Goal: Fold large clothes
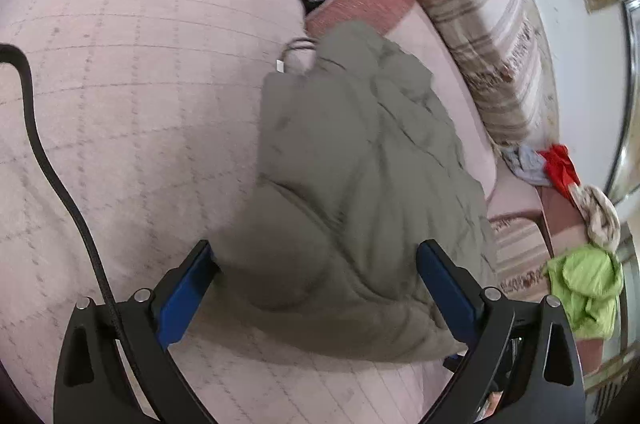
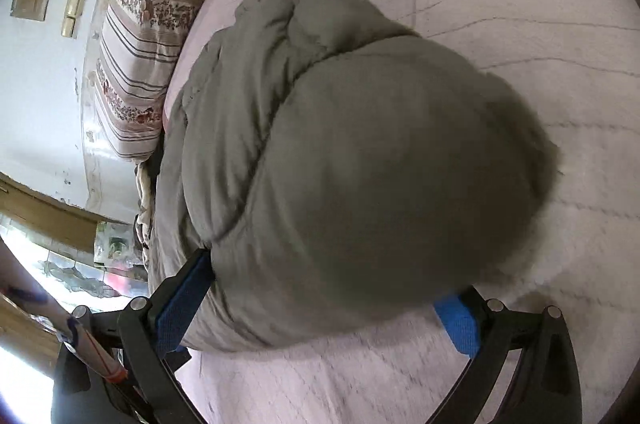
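Left wrist view: olive puffer jacket (image 1: 360,163) bunched on pink grid blanket (image 1: 132,95), near end bulging between my left gripper (image 1: 316,256) jaws, spread wide, no clamp. Right gripper (image 2: 328,280) also wide, jacket (image 2: 340,159) bulk between jaws, grip unclear. Striped cushion (image 1: 472,7) behind; green garment (image 1: 588,288) far right.

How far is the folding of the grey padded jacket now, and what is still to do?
Done: the grey padded jacket lies bunched into a thick bundle on the pink bed cover, so some folding seems made. In hand: the left gripper and right gripper are both wide open around its near end, neither clamping it. Left: the bundle looks uneven; the green jacket at the side lies unfolded.
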`<state>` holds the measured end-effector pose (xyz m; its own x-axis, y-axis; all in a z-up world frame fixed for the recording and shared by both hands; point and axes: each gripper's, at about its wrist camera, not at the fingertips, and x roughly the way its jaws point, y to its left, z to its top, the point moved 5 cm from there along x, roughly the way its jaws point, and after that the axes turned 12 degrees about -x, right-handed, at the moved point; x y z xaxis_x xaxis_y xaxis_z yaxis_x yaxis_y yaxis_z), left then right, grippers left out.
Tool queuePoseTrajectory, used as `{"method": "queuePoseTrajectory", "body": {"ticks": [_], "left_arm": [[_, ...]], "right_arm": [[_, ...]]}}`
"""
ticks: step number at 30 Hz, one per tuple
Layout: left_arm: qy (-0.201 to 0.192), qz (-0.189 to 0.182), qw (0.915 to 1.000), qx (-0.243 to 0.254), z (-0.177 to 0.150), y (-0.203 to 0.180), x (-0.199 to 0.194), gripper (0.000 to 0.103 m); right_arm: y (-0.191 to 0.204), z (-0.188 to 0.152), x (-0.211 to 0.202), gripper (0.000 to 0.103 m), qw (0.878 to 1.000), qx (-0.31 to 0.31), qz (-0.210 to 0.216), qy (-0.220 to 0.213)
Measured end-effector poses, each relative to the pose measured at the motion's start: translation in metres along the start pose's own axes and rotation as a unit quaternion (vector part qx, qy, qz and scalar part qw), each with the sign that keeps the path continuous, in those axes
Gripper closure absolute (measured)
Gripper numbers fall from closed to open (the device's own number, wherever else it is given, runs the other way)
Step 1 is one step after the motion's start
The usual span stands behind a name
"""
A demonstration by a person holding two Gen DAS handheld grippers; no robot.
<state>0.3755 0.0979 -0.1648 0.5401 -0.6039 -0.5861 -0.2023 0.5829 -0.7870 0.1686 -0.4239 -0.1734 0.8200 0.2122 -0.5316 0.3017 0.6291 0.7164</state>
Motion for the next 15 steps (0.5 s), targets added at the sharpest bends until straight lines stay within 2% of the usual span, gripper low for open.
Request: {"method": "queuePoseTrajectory", "body": {"ticks": [5,8,12,15], "left_arm": [[-0.065,-0.011,0.9972,-0.036,0.022,0.014,-0.037,0.004],[-0.046,-0.001,0.9989,-0.011,0.024,0.008,-0.026,0.004],[0.025,-0.015,0.9989,0.035,0.006,-0.009,0.019,0.004],[0.028,0.005,0.998,0.057,0.001,-0.017,0.038,0.0]], "right_arm": [[-0.002,0.006,0.005,0.0,1.0,0.001,-0.004,0.001],[-0.001,0.007,0.005,0.0,1.0,-0.001,-0.008,0.0],[-0.002,0.004,0.004,0.0,1.0,-0.002,-0.012,-0.003],[-0.001,0.006,0.006,0.0,1.0,-0.005,-0.017,-0.005]]}}
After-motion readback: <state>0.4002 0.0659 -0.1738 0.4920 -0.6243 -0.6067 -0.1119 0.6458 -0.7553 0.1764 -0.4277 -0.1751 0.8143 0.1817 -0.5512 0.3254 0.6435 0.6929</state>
